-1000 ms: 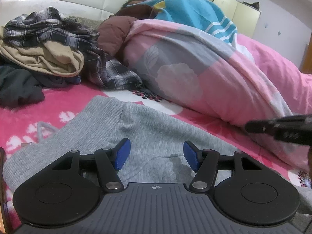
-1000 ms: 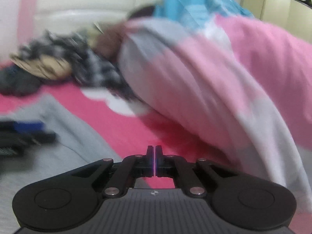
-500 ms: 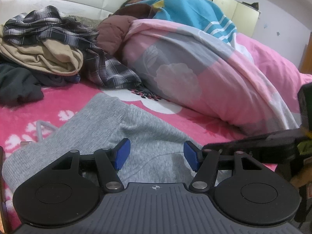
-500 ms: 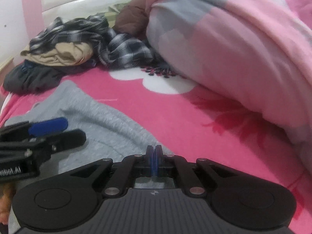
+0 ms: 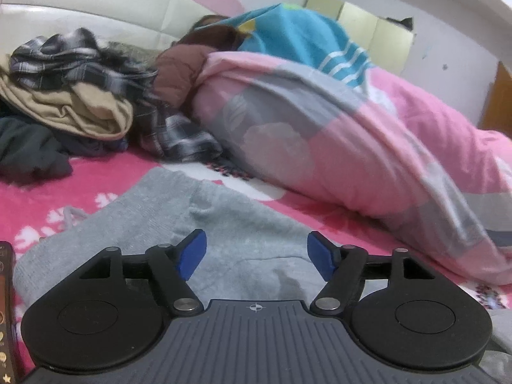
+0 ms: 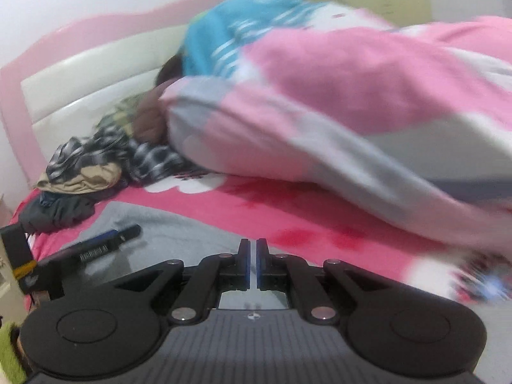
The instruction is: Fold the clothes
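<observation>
Pink bed sheet (image 5: 105, 176) carries a grey garment (image 5: 243, 233) spread flat for folding; left tool (image 5: 256, 254) hovers spread apart, right tool (image 6: 253, 264) nearly together, empty; clothes pile (image 5: 70, 102) at ten o'clock.

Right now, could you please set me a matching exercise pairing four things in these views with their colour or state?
Things:
1. left gripper
2. right gripper
3. sweater
4. garment on the clothes pile

Descriptions:
a. beige, crumpled near the headboard
b. grey, spread on the pink bedsheet
c. fingers nearly together, nothing between them
d. fingers wide apart over grey fabric

Pairs: 1-d, 2-c, 3-b, 4-a
</observation>
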